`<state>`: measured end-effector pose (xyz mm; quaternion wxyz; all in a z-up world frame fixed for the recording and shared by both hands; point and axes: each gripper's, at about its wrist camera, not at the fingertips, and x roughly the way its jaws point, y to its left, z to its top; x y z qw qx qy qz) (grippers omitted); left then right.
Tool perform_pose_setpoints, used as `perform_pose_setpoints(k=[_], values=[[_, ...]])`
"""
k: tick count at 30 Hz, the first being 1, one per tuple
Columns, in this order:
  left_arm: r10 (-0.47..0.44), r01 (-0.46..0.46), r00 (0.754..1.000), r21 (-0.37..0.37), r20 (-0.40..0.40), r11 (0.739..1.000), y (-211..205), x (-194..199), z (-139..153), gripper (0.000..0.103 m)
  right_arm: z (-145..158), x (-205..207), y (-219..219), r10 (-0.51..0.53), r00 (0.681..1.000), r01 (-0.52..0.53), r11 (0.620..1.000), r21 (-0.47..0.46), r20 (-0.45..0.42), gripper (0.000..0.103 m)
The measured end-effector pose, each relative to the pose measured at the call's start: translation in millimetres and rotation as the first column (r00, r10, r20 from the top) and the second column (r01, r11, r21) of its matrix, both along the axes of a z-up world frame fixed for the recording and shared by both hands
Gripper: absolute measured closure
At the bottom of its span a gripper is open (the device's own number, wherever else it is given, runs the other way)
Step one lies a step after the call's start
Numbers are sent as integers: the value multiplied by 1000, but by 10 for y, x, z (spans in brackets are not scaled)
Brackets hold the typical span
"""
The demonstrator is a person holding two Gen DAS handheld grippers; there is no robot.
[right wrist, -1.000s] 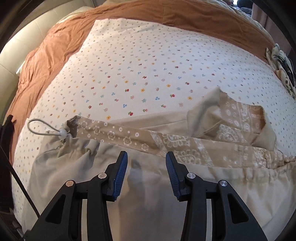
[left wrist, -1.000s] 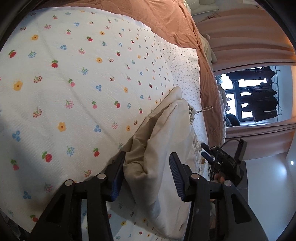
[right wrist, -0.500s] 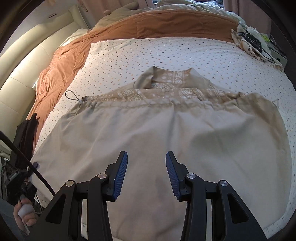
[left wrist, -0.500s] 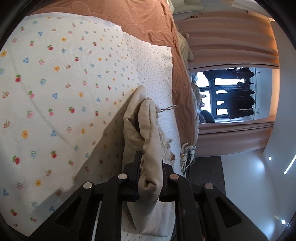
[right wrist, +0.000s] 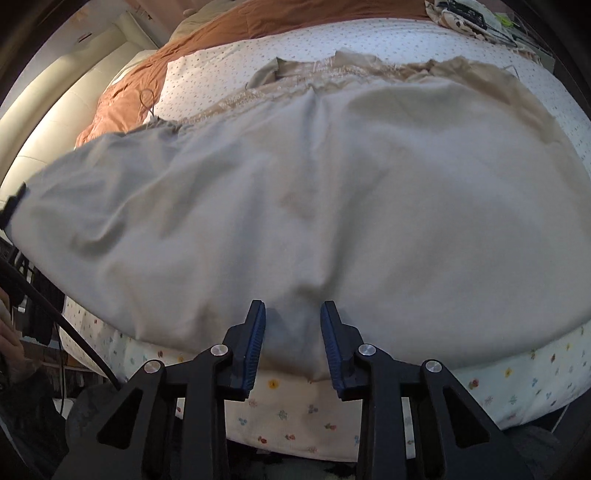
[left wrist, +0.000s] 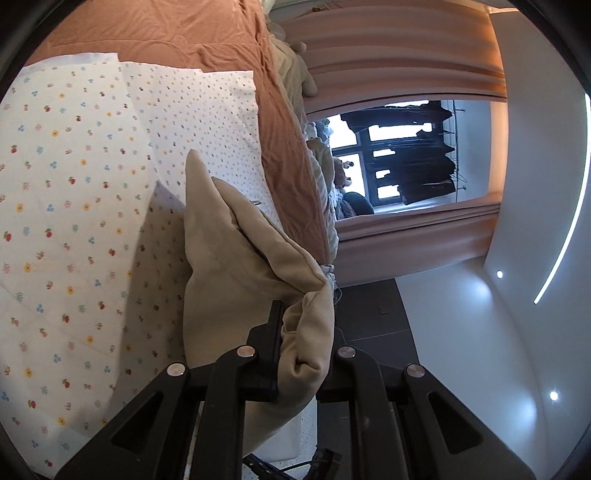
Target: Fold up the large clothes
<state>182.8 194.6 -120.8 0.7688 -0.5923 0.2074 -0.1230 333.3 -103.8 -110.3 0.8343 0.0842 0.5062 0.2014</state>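
A large beige garment (right wrist: pixel 314 177) lies spread over the bed, its patterned lace waistband (right wrist: pixel 332 74) at the far side. My right gripper (right wrist: pixel 291 314) points down at the near hem by the bed edge. Its jaws are closing, with a ridge of the hem between the blue pads (right wrist: pixel 255 343) and a gap still showing. In the left wrist view my left gripper (left wrist: pixel 303 321) is shut on a bunched edge of the garment (left wrist: pixel 236 266), held up off the floral sheet (left wrist: pixel 74 221). The cloth hides its right finger.
An orange duvet (left wrist: pixel 221 48) covers the far part of the bed. A drawstring loop (right wrist: pixel 147 99) lies by the waistband. Curtains and a window (left wrist: pixel 406 155) are beyond the bed. Cloth and cables (right wrist: pixel 469 14) sit at the far right corner. A person's hand (right wrist: pixel 11 347) shows at left.
My left gripper shut on the garment's edge and rose with it. My right gripper drew back from the waistband to the near hem, and its jaws have narrowed.
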Motion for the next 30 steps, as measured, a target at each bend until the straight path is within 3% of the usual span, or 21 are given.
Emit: perform_pose_setpoints(k=[9, 22, 30], values=[[-19, 18, 1000, 38, 16, 999, -116, 81, 171, 89, 72, 201, -42, -21, 999, 21, 1000, -12, 30, 81], [-50, 49, 998, 29, 36, 998, -190, 224, 265, 89, 64, 1173, 21, -43, 997, 41, 999, 30, 60, 84], [-100, 96, 992, 52, 82, 994, -370, 374, 451, 89, -15, 1157, -1, -16, 999, 13, 995, 96, 30, 84]])
